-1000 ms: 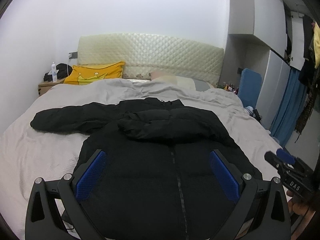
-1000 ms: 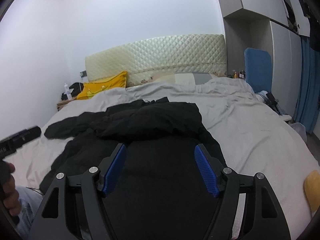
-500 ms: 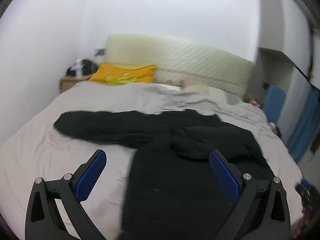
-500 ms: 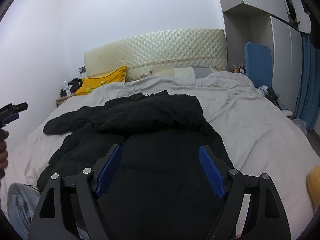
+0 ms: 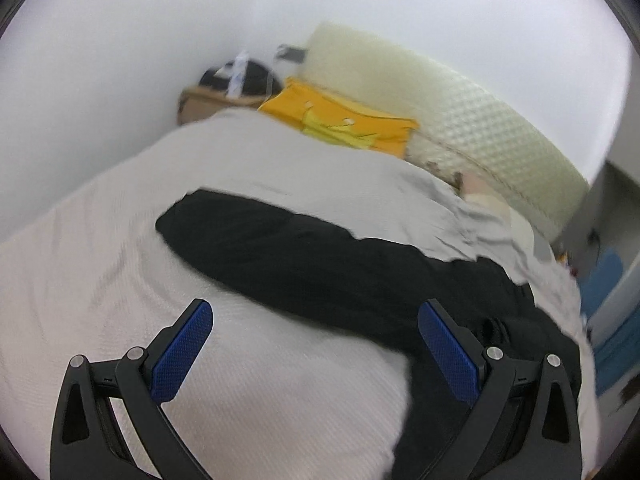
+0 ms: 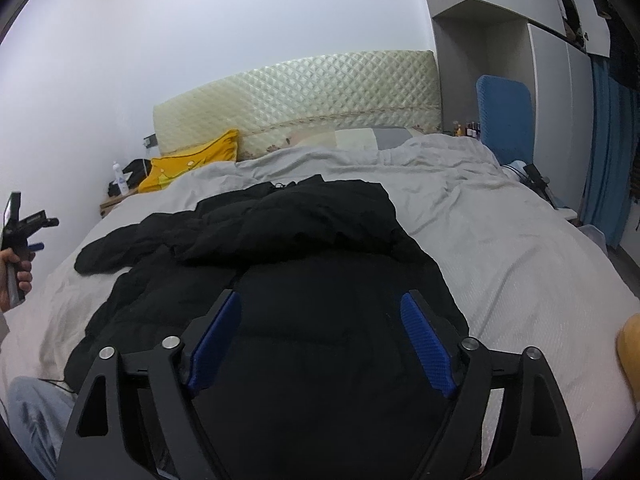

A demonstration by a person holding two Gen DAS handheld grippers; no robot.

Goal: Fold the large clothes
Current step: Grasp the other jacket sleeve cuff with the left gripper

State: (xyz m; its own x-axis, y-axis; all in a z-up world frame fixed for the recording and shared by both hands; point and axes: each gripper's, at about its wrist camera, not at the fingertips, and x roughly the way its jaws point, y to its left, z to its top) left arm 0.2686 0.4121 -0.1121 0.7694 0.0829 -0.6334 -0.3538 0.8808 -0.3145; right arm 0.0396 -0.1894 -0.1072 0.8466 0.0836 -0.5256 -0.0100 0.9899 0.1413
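Note:
A black puffer jacket (image 6: 304,264) lies front up on the grey bed cover (image 6: 520,248). One sleeve is folded across its chest; the other sleeve (image 5: 280,240) stretches out to the left on the cover. My left gripper (image 5: 314,320) is open and empty above the cover, just short of that outstretched sleeve. My right gripper (image 6: 320,312) is open and empty above the jacket's lower body. The left gripper also shows at the far left of the right wrist view (image 6: 24,228), held in a hand.
A yellow pillow (image 5: 344,120) and a quilted cream headboard (image 6: 304,96) are at the bed's far end. A nightstand (image 5: 200,104) with a bottle and dark items stands at the far left. A blue chair (image 6: 504,116), wardrobes and blue curtains are on the right.
My left gripper has swung left, from over the jacket's body to over the bare cover near the outstretched sleeve. My right gripper has barely moved. Both stay open.

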